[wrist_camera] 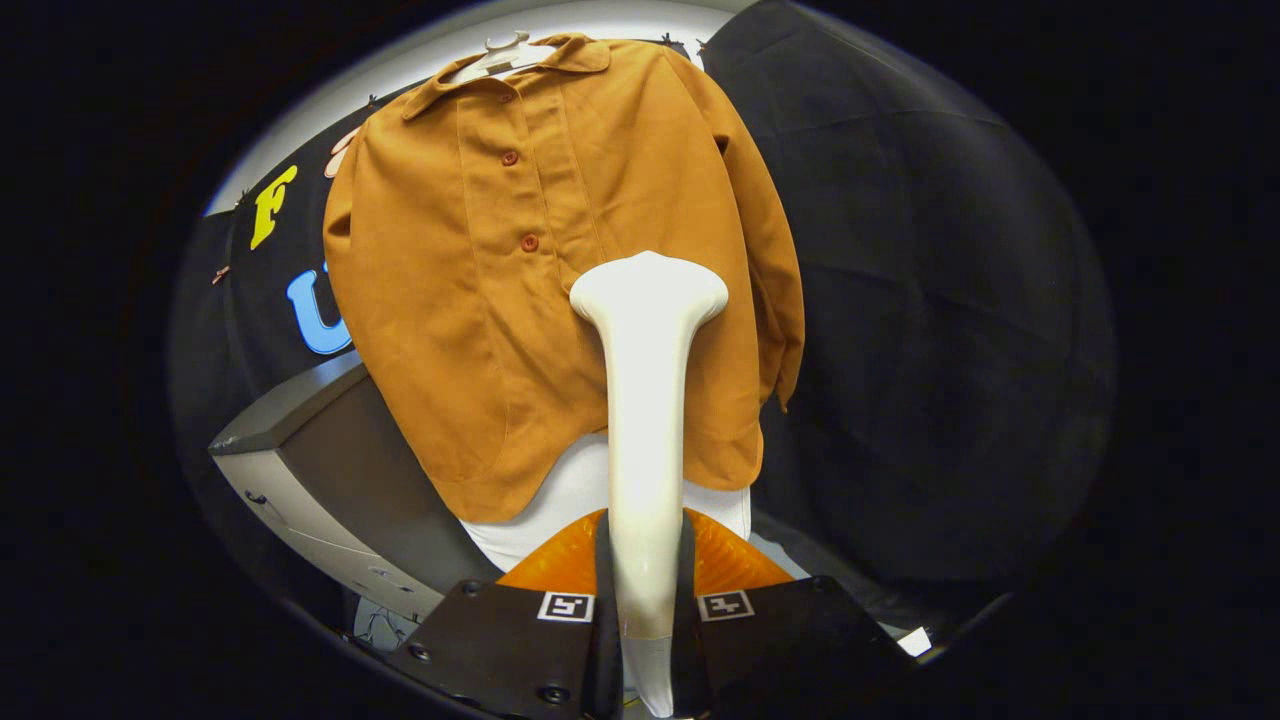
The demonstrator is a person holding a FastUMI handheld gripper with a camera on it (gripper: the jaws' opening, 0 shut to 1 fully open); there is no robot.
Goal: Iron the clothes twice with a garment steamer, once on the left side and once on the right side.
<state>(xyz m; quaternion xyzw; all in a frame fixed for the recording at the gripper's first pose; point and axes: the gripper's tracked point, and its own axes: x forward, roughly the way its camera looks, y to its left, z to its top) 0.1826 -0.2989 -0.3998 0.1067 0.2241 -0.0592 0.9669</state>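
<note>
gripper view | rides the gripper (645, 580) | faces forward, close to shirt (500, 300)

Obstacles: shirt (540, 290) hanging ahead, steamer (645, 400) clamped in tool (645, 610), its head against the cloth; grey cabinet (310, 450) lower left. Free room: dark open space right of shirt.
</note>
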